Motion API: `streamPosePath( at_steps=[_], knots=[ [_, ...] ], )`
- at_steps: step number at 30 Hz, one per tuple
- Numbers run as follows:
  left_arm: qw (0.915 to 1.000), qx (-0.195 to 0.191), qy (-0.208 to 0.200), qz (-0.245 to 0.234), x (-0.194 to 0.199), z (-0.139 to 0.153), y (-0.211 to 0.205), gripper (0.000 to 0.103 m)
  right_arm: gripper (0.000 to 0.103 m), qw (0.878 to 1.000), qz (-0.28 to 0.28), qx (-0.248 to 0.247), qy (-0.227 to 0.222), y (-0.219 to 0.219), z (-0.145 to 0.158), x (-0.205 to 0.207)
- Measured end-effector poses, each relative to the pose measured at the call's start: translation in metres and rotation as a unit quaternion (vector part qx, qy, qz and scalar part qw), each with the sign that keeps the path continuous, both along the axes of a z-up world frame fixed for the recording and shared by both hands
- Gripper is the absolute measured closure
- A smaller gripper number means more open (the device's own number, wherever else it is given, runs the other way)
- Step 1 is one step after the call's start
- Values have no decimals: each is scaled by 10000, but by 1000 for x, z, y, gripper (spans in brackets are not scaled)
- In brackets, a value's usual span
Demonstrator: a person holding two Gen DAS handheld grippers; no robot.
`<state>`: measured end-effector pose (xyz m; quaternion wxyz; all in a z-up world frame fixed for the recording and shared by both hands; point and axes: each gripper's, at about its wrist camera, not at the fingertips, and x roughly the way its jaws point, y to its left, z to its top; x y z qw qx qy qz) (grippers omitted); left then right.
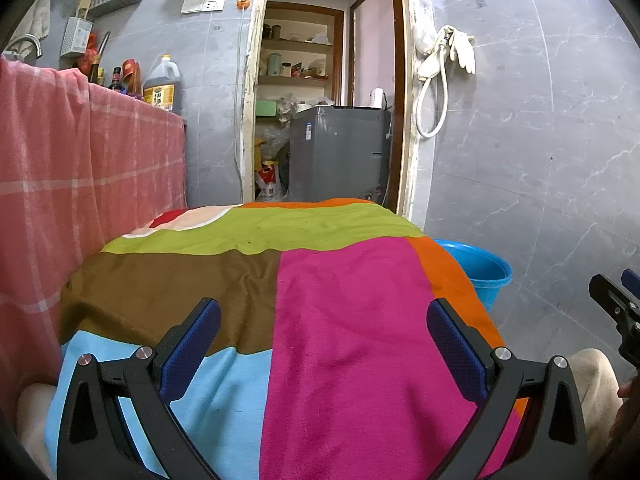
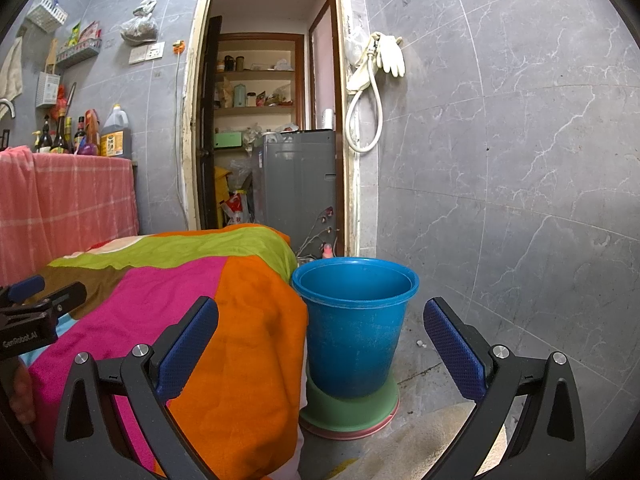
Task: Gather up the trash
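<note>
Beside fuzzy patchwork cloth (image 2: 240, 320): round blue plastic bucket (image 2: 354, 332).

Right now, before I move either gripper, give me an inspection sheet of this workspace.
Surface: table under a patchwork multicoloured cloth, bare of items.
Job's things: blue plastic bucket on stacked green and pink basins, beside the table; looks empty. Small white scrap on the floor by it.
Clutter: bottles and dark oil jug on the pink-draped counter.
Grippers: left gripper and right gripper, jaws open, empty.
Cables: white hose loop on the wall.
Surroundings: grey tiled walls, open pantry doorway.
</note>
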<state>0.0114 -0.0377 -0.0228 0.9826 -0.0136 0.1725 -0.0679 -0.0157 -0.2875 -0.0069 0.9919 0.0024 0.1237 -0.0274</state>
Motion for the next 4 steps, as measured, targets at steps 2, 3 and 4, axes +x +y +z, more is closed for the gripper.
streamPosePath(
  at_steps=[2,3,4],
  knots=[
    [10000,7,-8,6,1,0,0,2,0,10000,0,3,-3,0,0,-1],
    [10000,5,-7,5,0,0,0,2,0,10000,-2,3,-3,0,0,0],
    [10000,5,-4,2,0,0,1,2,0,10000,-3,4,-3,0,0,0]
  ],
)
